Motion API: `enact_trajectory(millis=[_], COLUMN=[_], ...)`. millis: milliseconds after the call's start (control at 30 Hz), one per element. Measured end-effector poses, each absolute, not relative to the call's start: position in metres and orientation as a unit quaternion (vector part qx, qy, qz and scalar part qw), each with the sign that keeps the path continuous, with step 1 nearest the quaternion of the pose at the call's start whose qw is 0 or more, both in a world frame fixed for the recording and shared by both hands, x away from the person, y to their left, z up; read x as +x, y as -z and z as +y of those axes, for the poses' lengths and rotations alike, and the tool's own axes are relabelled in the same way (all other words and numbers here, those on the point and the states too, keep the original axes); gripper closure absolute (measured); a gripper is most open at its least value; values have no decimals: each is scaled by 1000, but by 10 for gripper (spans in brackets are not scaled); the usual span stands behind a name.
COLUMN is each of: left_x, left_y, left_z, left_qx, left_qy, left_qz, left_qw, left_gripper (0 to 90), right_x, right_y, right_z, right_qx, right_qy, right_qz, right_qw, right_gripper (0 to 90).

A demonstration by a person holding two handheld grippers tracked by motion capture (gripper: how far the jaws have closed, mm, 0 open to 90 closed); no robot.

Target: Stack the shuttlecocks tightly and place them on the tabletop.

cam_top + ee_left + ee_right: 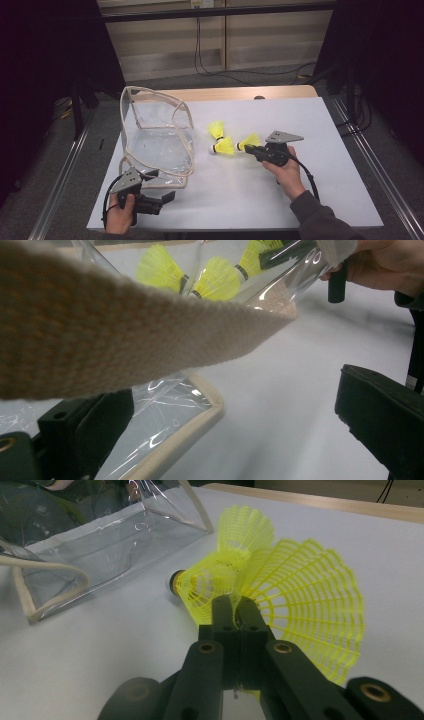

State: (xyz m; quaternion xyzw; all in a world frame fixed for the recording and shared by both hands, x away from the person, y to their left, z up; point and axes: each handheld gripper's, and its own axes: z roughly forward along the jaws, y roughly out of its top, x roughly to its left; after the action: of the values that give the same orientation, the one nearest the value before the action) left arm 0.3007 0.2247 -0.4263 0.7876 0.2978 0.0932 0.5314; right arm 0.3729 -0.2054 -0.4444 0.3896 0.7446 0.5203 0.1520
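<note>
Shuttlecock [305, 600]: nearest of three yellow ones on the white table [300, 200], right of the clear bag [157, 140].
Right gripper [234, 611]: I have its jaws pinched tight on the skirt's edge.
Left gripper [162, 186]: jaws wide, at the bag's handle [125, 335], gripping nothing.
Handling: I judge it feather-light, the mesh springy and crushable; the cork end is a firmer hold.

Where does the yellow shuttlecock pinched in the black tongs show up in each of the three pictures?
High view: held shuttlecock, centre, right of two others.
Left gripper view: top edge, behind clear plastic.
Right gripper view: largest yellow skirt, centre-right.
Shared landmark: clear bag.
</note>
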Motion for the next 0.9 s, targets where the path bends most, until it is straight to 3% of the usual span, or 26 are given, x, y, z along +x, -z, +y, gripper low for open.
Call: enact_trajectory(millis=[900], left_x=[301], left_y=[426], left_z=[225], left_qx=[787], left_qy=[-94], left_qz=[298], left_qw=[532], left_gripper=[23], right_x=[380], right_y=[445], right_z=[-189], right_qx=[379], right_qy=[-512], right_qz=[756], right_qw=[148], right_gripper=[891])
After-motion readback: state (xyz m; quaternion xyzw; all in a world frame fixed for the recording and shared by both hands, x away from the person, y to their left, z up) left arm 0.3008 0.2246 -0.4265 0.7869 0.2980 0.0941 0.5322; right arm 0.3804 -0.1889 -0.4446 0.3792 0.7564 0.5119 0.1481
